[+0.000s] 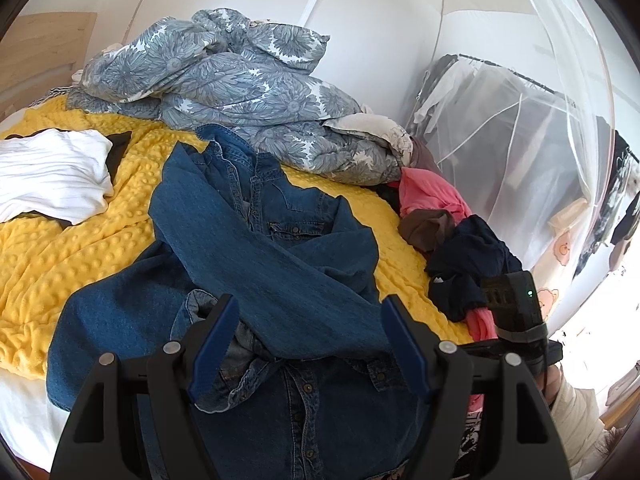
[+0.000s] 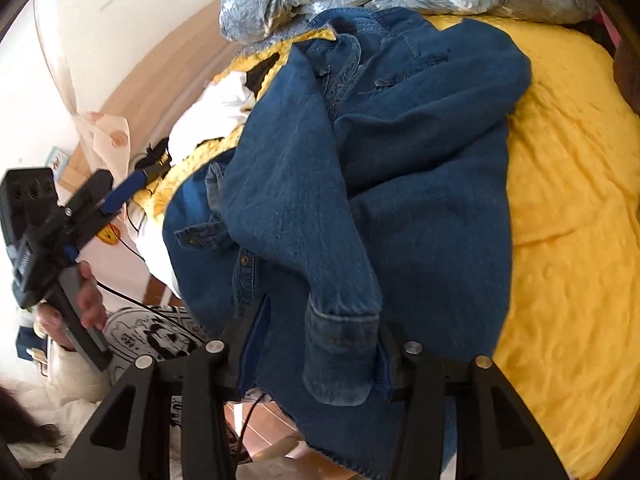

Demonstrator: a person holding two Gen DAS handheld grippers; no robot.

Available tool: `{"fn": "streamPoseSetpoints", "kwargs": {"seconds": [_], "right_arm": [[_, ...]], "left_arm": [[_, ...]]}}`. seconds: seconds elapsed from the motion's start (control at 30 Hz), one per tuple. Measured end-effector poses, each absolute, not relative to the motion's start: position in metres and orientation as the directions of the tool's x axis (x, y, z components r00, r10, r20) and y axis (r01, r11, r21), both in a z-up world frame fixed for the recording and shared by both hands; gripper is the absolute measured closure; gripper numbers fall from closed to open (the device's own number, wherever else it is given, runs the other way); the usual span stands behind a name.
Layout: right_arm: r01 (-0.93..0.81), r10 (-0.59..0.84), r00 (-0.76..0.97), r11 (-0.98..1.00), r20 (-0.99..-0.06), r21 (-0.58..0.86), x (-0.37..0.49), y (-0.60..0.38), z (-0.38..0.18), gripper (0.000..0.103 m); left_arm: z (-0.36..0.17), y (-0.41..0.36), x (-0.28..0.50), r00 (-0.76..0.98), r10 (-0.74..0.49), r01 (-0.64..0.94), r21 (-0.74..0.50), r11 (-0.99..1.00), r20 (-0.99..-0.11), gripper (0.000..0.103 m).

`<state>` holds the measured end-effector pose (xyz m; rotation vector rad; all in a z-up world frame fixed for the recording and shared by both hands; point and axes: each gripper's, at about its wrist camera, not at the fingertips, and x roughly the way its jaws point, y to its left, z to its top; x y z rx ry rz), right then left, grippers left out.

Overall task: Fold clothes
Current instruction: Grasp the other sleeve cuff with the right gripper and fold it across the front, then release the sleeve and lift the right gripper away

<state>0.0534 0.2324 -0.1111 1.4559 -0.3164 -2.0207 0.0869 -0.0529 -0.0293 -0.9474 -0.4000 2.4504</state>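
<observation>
A blue denim shirt lies rumpled on the yellow dotted blanket, with one sleeve thrown across its front. My left gripper hovers open over the near part of the shirt, its blue pads wide apart and gripping nothing. In the right wrist view the same shirt hangs over the bed's edge. Its sleeve cuff lies between the fingers of my right gripper. Those jaws stand partly open, and I see no squeeze on the cloth. A hand holds the left gripper's handle at the far left.
A grey floral duvet is heaped at the back of the bed. A white garment lies to the left. Pink, brown and navy clothes are piled on the right, by a netted clothes rack. Wooden floor shows below the bed's edge.
</observation>
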Motion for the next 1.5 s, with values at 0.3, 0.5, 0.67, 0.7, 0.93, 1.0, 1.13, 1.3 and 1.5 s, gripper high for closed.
{"fn": "streamPoseSetpoints", "kwargs": {"seconds": [0.3, 0.5, 0.67, 0.7, 0.93, 1.0, 1.13, 1.3, 1.5], "right_arm": [[0.147, -0.899, -0.008, -0.435, -0.439, 0.888, 0.044, 0.269, -0.124, 0.086], [0.014, -0.709, -0.055, -0.704, -0.703, 0.710, 0.043, 0.293, -0.149, 0.082], [0.106, -0.666, -0.281, -0.737, -0.691, 0.668, 0.057, 0.320, -0.097, 0.069], [0.140, -0.658, -0.333, -0.743, -0.676, 0.654, 0.060, 0.322, -0.084, 0.059], [0.408, -0.748, -0.407, -0.662, -0.524, 0.628, 0.070, 0.275, -0.033, 0.043], [0.423, -0.752, -0.398, -0.659, -0.526, 0.622, 0.062, 0.256, -0.039, 0.037], [0.339, -0.571, -0.307, -0.813, -0.761, 0.473, 0.043, 0.225, -0.091, 0.037], [0.264, -0.467, -0.116, -0.865, -0.877, 0.426, 0.031, 0.214, -0.144, 0.037], [0.284, -0.683, -0.371, -0.728, -0.629, 0.624, 0.034, 0.258, -0.068, 0.035]], "left_arm": [[-0.031, -0.059, 0.085, -0.640, 0.538, -0.314, -0.453, -0.834, -0.548, 0.027], [-0.033, -0.054, 0.084, -0.636, 0.529, -0.318, -0.434, -0.843, -0.562, 0.027], [-0.028, -0.036, 0.071, -0.627, 0.520, -0.358, -0.379, -0.853, -0.580, 0.027], [-0.027, -0.029, 0.065, -0.622, 0.519, -0.370, -0.365, -0.855, -0.586, 0.027], [-0.064, 0.023, -0.011, -0.527, 0.440, -0.386, -0.256, -0.886, -0.728, 0.027], [-0.094, 0.026, -0.029, -0.488, 0.353, -0.328, -0.207, -0.922, -0.799, 0.028], [-0.141, 0.015, -0.038, -0.369, 0.257, -0.268, -0.162, -0.950, -0.893, 0.027], [-0.133, 0.004, -0.029, -0.400, 0.299, -0.267, -0.201, -0.942, -0.866, 0.028], [-0.060, -0.048, -0.015, -0.608, 0.415, -0.232, -0.349, -0.908, -0.677, 0.027]]}}
